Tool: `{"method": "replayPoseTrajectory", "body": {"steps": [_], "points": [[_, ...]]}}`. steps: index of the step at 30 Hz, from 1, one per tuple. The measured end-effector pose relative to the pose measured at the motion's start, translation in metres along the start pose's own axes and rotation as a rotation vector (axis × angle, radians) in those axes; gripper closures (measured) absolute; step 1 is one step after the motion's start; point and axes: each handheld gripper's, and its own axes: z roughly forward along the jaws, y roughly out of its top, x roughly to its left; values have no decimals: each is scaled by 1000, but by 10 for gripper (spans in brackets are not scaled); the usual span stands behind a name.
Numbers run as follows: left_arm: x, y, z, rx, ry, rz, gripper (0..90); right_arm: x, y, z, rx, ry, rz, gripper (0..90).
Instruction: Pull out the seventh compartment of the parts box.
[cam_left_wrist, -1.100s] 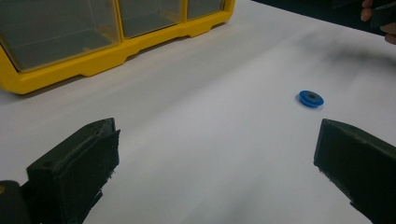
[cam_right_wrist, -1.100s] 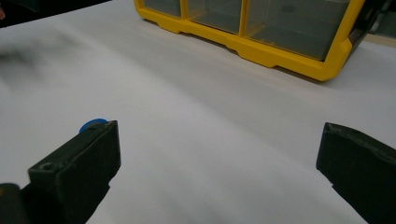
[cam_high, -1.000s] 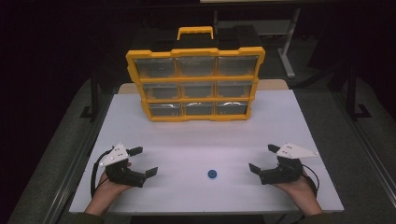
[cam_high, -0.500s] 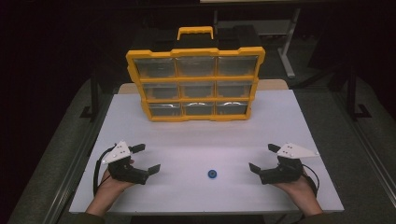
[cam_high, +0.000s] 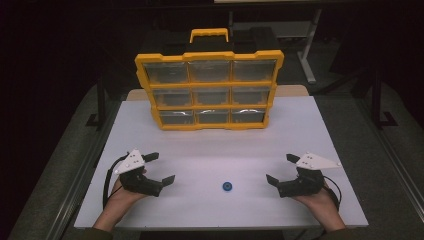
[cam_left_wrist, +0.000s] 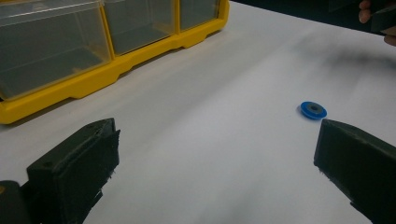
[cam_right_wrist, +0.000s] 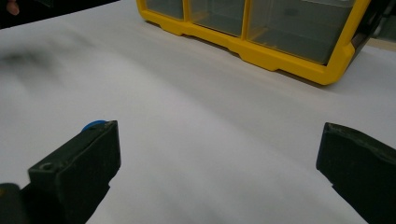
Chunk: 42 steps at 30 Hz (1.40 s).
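Blue disc (cam_high: 227, 186) lies flat on the table (cam_high: 300, 125) between both wide-open, empty grippers, slightly nearer the right gripper (cam_high: 280, 170) than the left gripper (cam_high: 161, 168).

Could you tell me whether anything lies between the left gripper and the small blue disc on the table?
Nothing visible does. The blue disc lies flat on bare white table between the open left gripper and the open right gripper. The yellow organizer stands far behind, out of the way.
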Motion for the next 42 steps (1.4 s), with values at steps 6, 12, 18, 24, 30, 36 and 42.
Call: {"method": "replayPoseTrajectory", "body": {"steps": [6, 12, 18, 24, 30, 36, 42], "points": [[1, 2, 2, -6, -13, -2, 0, -1, 1, 0, -4, -1, 1, 0], [2, 5, 2, -22, -15, -15, 0, 0, 2, 0, -8, -2, -4, 0], [3, 8, 3, -26, -16, 0, 0, 1, 2, 1, -9, 2, -4, 0], [3, 9, 5, -25, -16, -8, 0, 0, 3, 1, -13, 2, -9, 0], [2, 10, 8, -21, -12, -1, 0, 1, 3, 1, -11, 2, -2, 0], [3, 13, 13, -20, -16, -9, 0, 0, 3, 1, -14, 3, -2, 0], [2, 15, 17, -13, -20, -3, 0, 0, 3, 1, -15, 5, -5, 0]]}}
